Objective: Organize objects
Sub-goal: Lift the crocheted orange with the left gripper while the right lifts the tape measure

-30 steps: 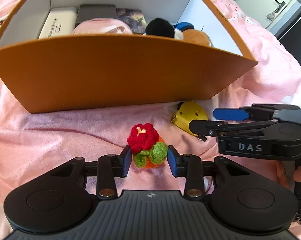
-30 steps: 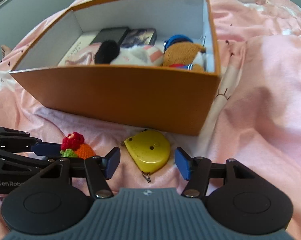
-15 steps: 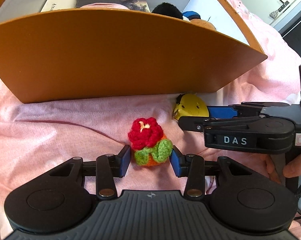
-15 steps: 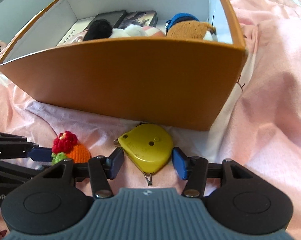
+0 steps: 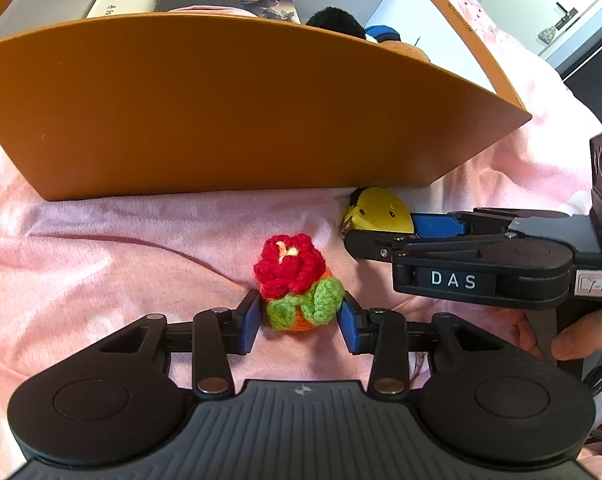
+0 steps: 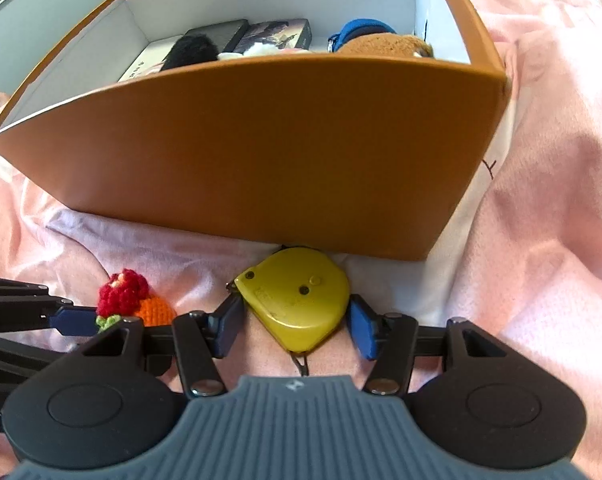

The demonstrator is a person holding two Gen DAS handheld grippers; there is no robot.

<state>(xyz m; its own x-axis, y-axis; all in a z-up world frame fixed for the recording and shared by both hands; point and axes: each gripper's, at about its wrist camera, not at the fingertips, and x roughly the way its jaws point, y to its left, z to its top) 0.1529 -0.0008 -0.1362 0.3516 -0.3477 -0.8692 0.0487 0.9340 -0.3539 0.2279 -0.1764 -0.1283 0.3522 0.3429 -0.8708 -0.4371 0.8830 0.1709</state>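
Note:
A crocheted red flower on an orange base (image 5: 297, 284) lies on the pink bedcover in front of the orange box (image 5: 229, 108). My left gripper (image 5: 299, 322) is open, its blue pads either side of the flower's base, close to it. A yellow tape measure (image 6: 297, 298) lies against the foot of the box. My right gripper (image 6: 295, 324) is open and straddles it, pads close to its sides. The flower also shows in the right wrist view (image 6: 135, 298), and the tape measure in the left wrist view (image 5: 377, 210).
The orange box (image 6: 261, 152) holds books, a black pompom, a brown plush and a blue item. Its near wall stands right ahead of both grippers. The right gripper's body (image 5: 481, 256) lies close to the right of the left one. Pink bedding (image 6: 549, 184) surrounds everything.
Both grippers have moved forward and down toward the box. The flower now sits between the left pads, the tape measure between the right pads, and the right jaws have narrowed.

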